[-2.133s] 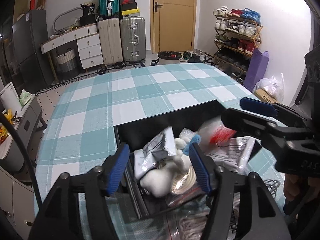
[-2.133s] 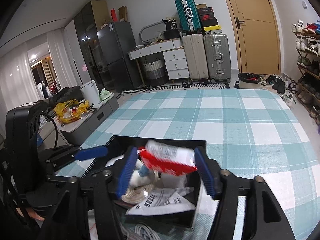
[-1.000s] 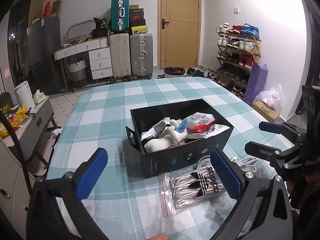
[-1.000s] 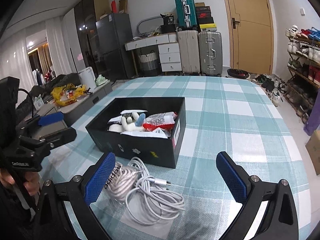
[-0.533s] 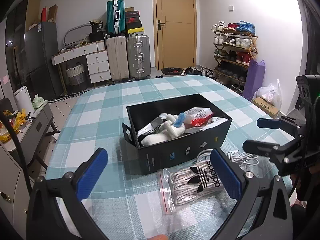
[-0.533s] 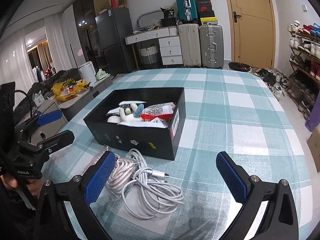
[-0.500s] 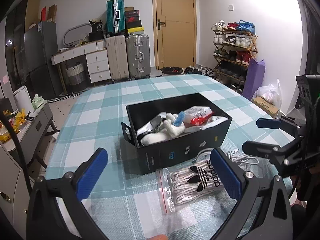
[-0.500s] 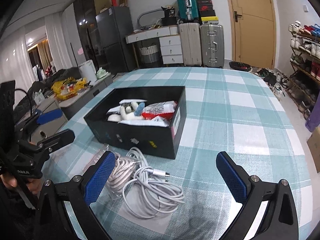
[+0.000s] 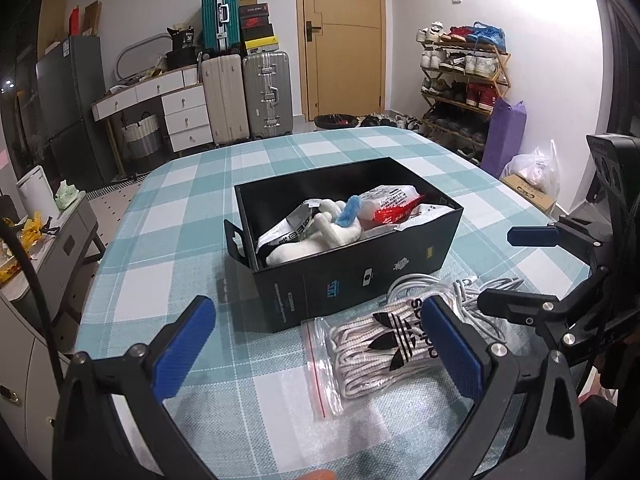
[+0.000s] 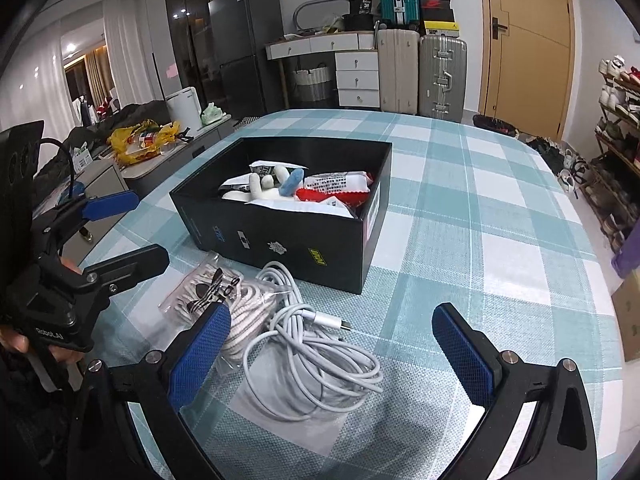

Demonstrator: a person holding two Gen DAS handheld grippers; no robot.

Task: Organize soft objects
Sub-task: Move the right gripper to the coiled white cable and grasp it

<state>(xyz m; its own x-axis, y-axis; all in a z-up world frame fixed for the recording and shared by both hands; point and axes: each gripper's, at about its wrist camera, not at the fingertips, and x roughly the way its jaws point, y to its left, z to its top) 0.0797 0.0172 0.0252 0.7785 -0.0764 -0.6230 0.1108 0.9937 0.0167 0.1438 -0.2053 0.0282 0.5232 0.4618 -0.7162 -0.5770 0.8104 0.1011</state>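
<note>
A black box [image 9: 360, 276] [image 10: 280, 236] stands on the checked tablecloth and holds a white plush toy [image 9: 316, 236] [image 10: 260, 188], a red and white packet [image 9: 392, 204] [image 10: 336, 188] and other packets. In front of it lie a clear bag of white laces [image 9: 384, 352] [image 10: 216, 288] and a coiled white cable [image 9: 452, 288] [image 10: 312, 352]. My left gripper [image 9: 320, 352] is open and empty, low over the bag. My right gripper [image 10: 332, 352] is open and empty over the cable.
The table [image 9: 192, 216] [image 10: 480, 208] carries a teal checked cloth. Suitcases [image 9: 248, 96], a drawer unit and a door stand behind it. A shoe rack [image 9: 464, 80] is at the right, a low cabinet [image 9: 52, 248] at the left.
Both grippers released their items into the box, opened wide and drew back toward me. In the last half second they have hardly moved.
</note>
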